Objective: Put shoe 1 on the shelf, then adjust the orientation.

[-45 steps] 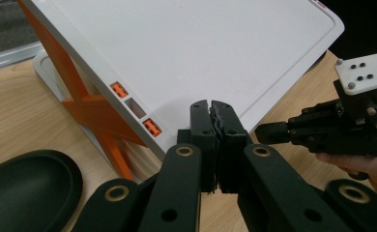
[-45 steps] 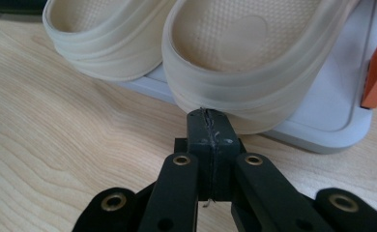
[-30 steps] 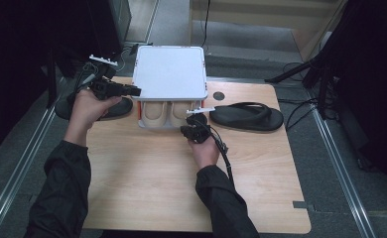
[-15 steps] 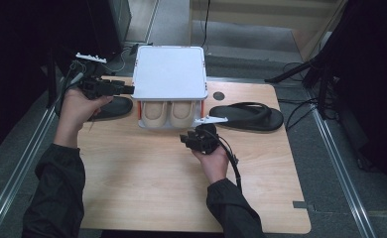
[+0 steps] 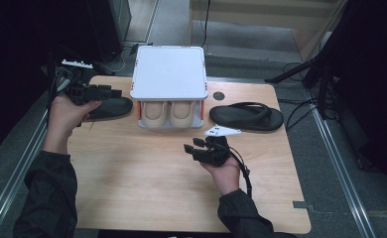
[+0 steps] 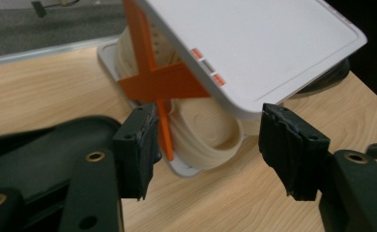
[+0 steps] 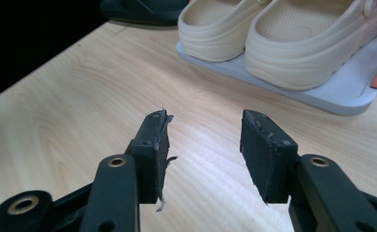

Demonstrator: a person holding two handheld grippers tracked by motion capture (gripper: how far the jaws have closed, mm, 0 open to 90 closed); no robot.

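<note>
L gripper [image 5: 113, 92] jaws apart, empty, over black slipper [image 5: 107, 107] beside shoe rack [image 5: 169, 74]. R gripper [image 5: 190, 148] just been opening, nothing btwn jaws, near cream clogs [image 5: 169, 113].

Two cream clogs [image 5: 170, 113] (side by side on the rack's lower shelf), two black sandals [image 5: 247, 117], one white two-tier rack [image 5: 169, 73], and two hand-held grippers [image 5: 194, 147].

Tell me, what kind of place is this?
Probably a lab or test room, not a home: a bare wooden table between metal floor rails, loose cables, and a shoe rack set out for practice.
</note>
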